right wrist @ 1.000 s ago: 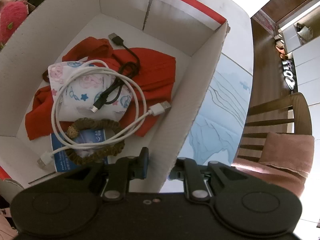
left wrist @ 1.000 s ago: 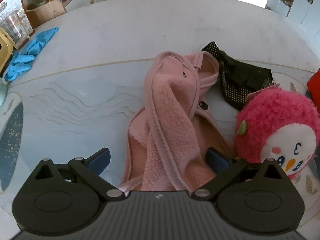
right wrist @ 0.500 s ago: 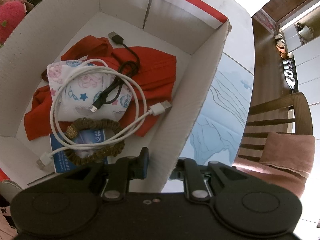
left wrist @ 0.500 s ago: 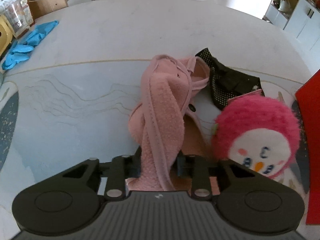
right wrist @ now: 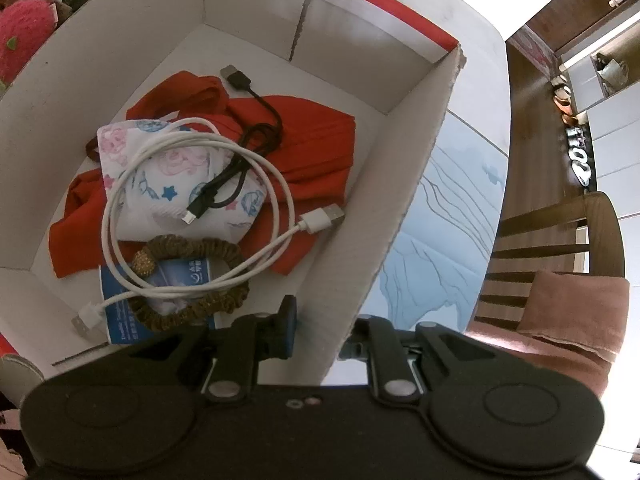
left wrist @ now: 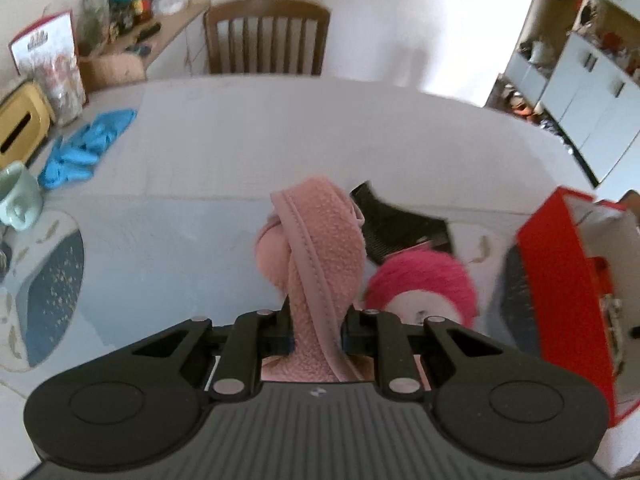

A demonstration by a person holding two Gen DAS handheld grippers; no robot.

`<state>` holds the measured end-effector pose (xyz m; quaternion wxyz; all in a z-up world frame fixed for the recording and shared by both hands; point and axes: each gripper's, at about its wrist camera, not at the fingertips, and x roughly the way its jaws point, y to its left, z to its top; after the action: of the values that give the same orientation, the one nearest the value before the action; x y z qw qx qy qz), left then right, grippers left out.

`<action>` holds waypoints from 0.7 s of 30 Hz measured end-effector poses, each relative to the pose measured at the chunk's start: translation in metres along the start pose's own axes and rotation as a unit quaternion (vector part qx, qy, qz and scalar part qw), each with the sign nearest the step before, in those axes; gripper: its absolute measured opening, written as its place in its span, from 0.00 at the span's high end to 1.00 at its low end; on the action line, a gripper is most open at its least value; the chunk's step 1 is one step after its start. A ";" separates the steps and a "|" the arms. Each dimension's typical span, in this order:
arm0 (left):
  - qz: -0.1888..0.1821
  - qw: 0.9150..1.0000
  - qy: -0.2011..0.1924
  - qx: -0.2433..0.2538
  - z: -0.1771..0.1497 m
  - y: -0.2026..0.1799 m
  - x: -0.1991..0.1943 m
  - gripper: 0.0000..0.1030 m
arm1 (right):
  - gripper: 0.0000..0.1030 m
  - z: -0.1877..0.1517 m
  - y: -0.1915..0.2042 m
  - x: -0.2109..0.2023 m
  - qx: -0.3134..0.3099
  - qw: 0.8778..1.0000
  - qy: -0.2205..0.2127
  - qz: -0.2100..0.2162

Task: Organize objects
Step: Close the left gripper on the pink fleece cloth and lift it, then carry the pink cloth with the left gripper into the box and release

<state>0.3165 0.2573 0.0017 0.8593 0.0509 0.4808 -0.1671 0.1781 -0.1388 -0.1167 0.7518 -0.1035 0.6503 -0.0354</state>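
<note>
The left gripper [left wrist: 316, 330] jaws squeeze the fuzzy pink cloth [left wrist: 320, 264], lifted. The right gripper [right wrist: 320, 330] jaws pinch the white cardboard box [right wrist: 404, 184] wall. Cables already lie inside; the pink plush toy [left wrist: 424, 284], right of the jaws, waits.

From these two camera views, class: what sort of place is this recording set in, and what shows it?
Most likely a home dining room: a large table with a wooden dining chair behind it, white cupboards, and a cluttered side shelf.

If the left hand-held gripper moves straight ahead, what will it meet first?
Probably nothing soon: it already holds the pink garment, and beyond lies bare table, then the chair. Depth is unclear.
</note>
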 end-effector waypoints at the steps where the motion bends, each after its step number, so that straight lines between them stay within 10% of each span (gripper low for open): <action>1: -0.006 1.000 -0.005 0.004 0.002 -0.004 -0.008 0.83 | 0.85 0.000 0.000 0.000 0.000 1.000 0.000 0.000; 21: -0.159 0.974 -0.020 0.161 0.020 -0.171 -0.051 0.83 | 0.85 -0.001 0.001 -0.001 -0.009 1.000 -0.005 0.000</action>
<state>0.2509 0.1035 0.0679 0.8115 0.1081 0.4321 -0.3783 0.1767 -0.1373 -0.1157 0.7540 -0.1106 0.6468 -0.0286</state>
